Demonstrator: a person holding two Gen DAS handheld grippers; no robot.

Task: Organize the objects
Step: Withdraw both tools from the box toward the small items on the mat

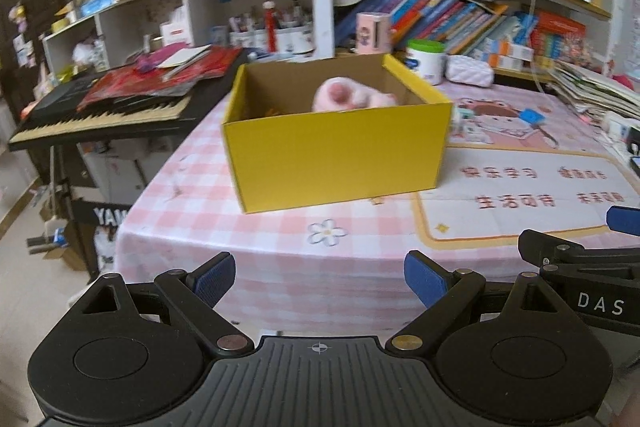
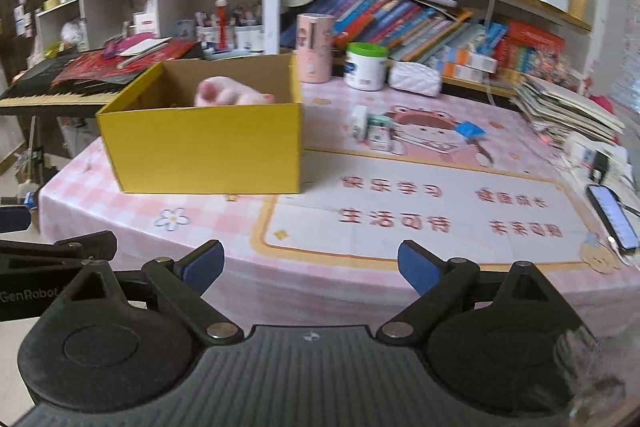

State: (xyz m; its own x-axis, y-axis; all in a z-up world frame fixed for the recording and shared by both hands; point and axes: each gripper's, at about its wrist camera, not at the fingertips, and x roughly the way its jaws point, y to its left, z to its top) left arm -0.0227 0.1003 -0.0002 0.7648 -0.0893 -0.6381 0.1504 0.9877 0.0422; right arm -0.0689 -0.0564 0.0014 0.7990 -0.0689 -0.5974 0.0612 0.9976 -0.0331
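An open yellow cardboard box [image 1: 336, 155] [image 2: 204, 147] stands on the pink checked tablecloth near the table's left end. A pink plush toy [image 1: 348, 95] [image 2: 228, 95] lies inside it. Small white and green packets [image 2: 374, 129] and a blue-topped item [image 2: 470, 131] [image 1: 530, 117] lie on the mat right of the box. My left gripper [image 1: 320, 277] is open and empty, held back from the table's front edge. My right gripper [image 2: 311, 263] is open and empty, also off the front edge, beside the left one.
A keyboard piano [image 1: 100, 111] piled with red papers stands left of the table. Bookshelves line the back. A pink cup [image 2: 314, 47], a green-lidded jar [image 2: 366, 65] and a white pouch [image 2: 416, 77] stand behind the mat. Stacked papers [image 2: 568, 107] and a phone [image 2: 612, 215] lie at right.
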